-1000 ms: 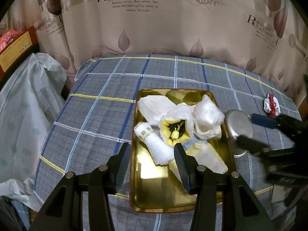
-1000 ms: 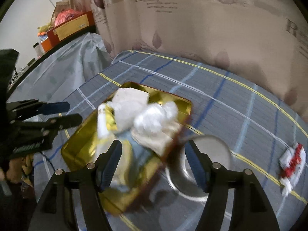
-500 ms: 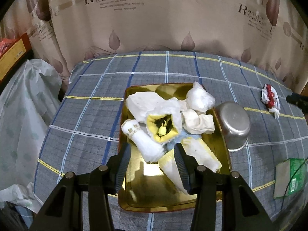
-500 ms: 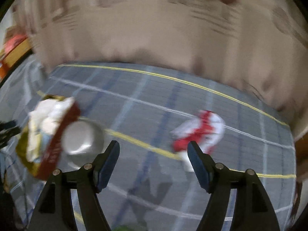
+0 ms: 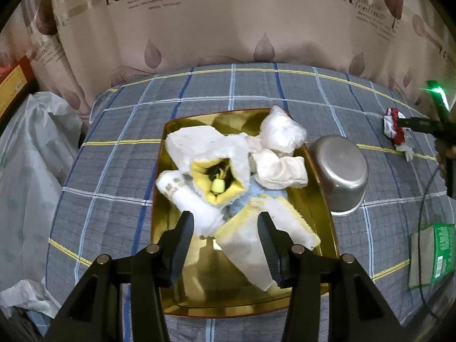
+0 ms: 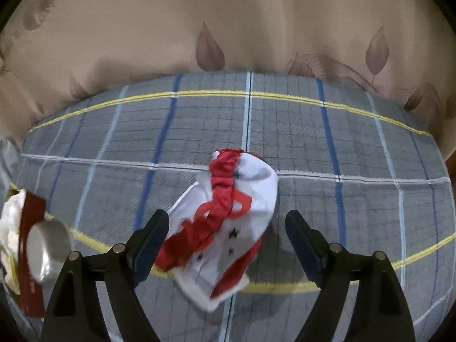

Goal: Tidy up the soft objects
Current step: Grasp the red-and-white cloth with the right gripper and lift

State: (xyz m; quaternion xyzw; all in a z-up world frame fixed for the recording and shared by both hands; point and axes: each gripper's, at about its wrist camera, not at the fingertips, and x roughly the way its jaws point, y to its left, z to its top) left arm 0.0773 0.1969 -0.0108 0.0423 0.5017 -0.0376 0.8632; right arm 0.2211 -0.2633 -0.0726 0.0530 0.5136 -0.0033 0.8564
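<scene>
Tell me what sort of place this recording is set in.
Probably a home room: a table under a plaid cloth stands against a leaf-print curtain, with a gold tray of soft cloths and a metal bowl.

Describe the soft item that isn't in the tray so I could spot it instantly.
On the grey plaid tablecloth, past the steel bowl beside the gold tray, one crumpled cloth lies alone. It is white with red bands; the tray's pile is white, yellow and pale blue.

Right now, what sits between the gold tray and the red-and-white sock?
In the left wrist view, an upturned steel bowl sits beside the gold tray, then bare plaid cloth runs to the red-and-white sock.
</scene>
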